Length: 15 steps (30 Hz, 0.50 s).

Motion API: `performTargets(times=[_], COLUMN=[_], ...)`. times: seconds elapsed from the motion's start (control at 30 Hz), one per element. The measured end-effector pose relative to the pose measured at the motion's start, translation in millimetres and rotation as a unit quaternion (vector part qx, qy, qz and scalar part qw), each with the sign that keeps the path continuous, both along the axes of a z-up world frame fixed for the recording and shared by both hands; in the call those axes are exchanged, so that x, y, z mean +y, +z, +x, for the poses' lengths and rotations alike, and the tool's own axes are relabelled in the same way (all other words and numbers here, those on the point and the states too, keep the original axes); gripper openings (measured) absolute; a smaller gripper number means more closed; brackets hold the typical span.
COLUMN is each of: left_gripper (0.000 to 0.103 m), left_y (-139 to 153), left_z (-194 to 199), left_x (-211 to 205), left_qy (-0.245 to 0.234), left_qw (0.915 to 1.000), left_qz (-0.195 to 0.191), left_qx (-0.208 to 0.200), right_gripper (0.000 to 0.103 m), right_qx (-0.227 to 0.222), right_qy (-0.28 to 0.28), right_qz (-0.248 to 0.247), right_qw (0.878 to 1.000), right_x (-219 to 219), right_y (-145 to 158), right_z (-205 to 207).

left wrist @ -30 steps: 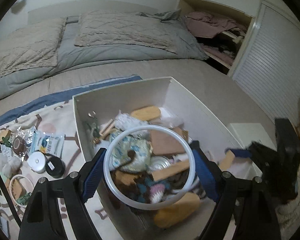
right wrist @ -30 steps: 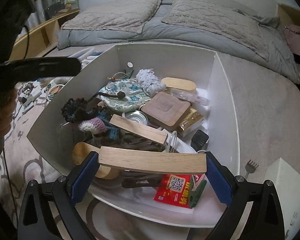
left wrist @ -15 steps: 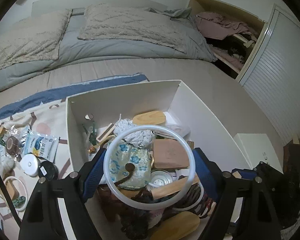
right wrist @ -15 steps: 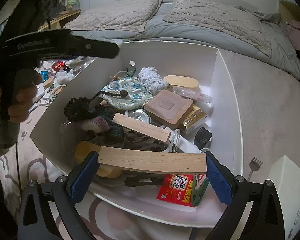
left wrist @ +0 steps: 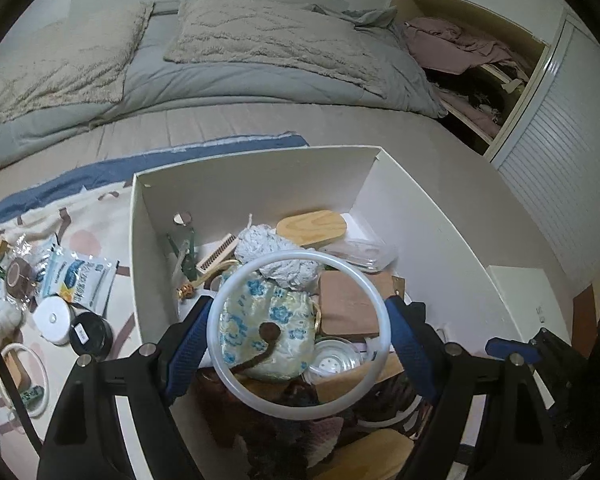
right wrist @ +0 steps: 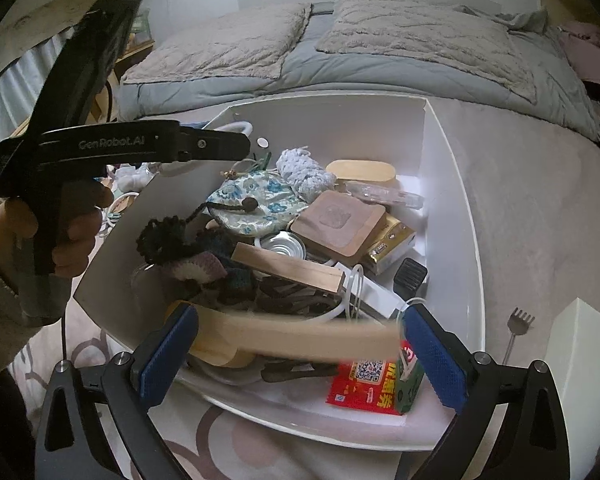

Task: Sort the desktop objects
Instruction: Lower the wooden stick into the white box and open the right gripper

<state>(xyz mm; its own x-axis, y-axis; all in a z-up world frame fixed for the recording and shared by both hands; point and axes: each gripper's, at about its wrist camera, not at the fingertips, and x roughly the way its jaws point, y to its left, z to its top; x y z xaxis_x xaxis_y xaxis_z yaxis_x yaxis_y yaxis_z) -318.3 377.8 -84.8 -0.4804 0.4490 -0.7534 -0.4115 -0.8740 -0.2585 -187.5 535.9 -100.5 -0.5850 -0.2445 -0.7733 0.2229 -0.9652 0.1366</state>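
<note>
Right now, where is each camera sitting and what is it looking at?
Left wrist: rides the left gripper, looking down into the white cardboard box; its fingers hold a white plastic ring.
Right wrist: rides the right gripper holding a pale wooden stick; the person's left hand shows.
Both see the box and the blue-flowered fabric pouch.

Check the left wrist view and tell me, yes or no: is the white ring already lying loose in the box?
No: the white ring sits clamped between the left gripper's blue jaws, above the white box's clutter.

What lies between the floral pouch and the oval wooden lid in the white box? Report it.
A ball of pale blue-white yarn lies between the floral pouch and the oval wooden lid in the white box, clearest in the right wrist view.
</note>
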Motion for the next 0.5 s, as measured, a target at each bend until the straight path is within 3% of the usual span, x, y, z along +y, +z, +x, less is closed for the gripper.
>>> performTargets(times=[0.5], left_gripper=[0.086], left_y=[-1.7], left_z=[0.1], left_x=[17.7], left_qy=[-0.009], left_qw=[0.9999], left_qz=[0.0], left_qx=[-0.008], right_gripper=[0.103], right_qx=[0.01], right_qy=[0.005], right_qz=[0.009], right_qw=[1.0], right_x=[-5.6], right_y=[1.8], right_z=[3.4])
